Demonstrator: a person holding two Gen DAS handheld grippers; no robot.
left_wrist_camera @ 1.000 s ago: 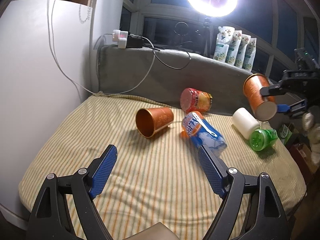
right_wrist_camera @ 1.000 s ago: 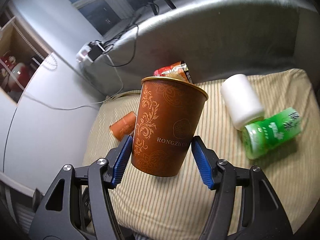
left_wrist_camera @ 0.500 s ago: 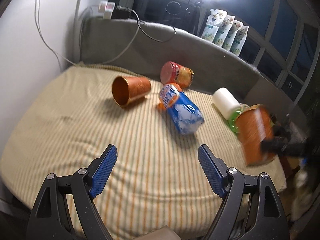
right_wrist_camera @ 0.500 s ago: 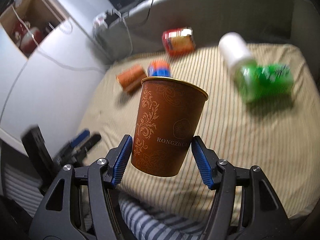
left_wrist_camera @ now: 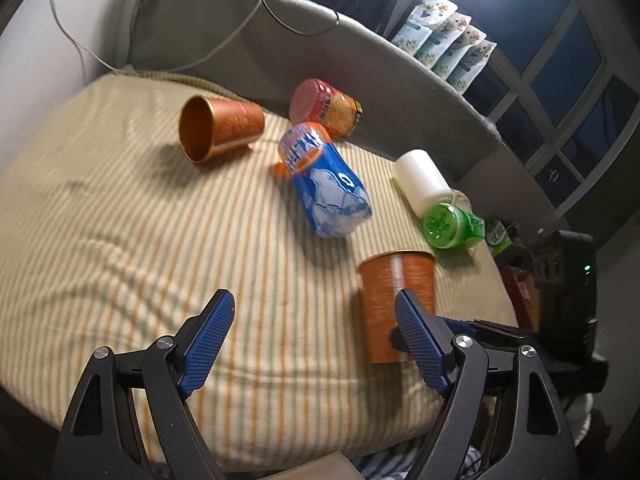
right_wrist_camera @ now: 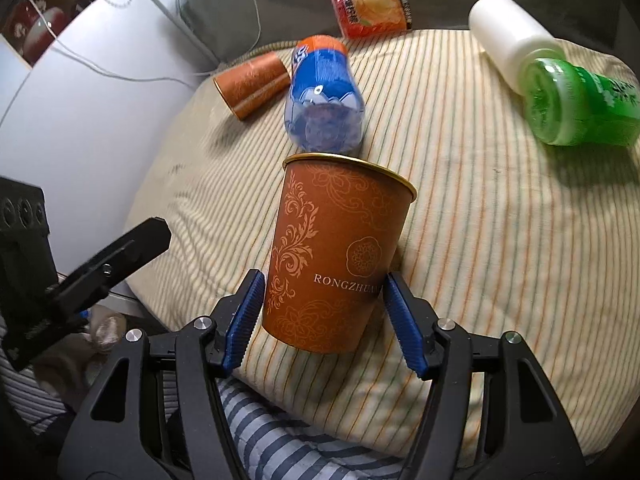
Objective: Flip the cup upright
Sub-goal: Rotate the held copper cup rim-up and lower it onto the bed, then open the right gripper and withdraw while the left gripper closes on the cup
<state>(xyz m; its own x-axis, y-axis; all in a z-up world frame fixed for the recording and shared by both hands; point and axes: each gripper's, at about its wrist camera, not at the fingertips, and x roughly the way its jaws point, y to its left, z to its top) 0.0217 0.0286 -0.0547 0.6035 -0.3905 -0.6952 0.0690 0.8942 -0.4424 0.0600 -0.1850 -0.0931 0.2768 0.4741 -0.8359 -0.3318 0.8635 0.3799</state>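
My right gripper (right_wrist_camera: 322, 320) is shut on an orange paper cup (right_wrist_camera: 340, 252), held upright with its rim up, near the front edge of the striped cushion (right_wrist_camera: 460, 208). The left wrist view shows this cup (left_wrist_camera: 394, 300) upright at the cushion's front right, with the right gripper behind it. A second orange cup (left_wrist_camera: 220, 128) lies on its side at the back left, mouth toward me; it also shows in the right wrist view (right_wrist_camera: 252, 82). My left gripper (left_wrist_camera: 316, 340) is open and empty above the cushion's front.
A blue bottle (left_wrist_camera: 324, 180), a red snack canister (left_wrist_camera: 324, 106), a white bottle (left_wrist_camera: 420, 180) and a green bottle (left_wrist_camera: 452, 226) lie on the cushion. A grey backrest (left_wrist_camera: 360, 48) with cables runs behind. A white cabinet (right_wrist_camera: 80, 92) stands at the left.
The right gripper has brought its cup down from mid-air to the cushion's front right and turned it upright. The left gripper has lifted and tilted to look down more.
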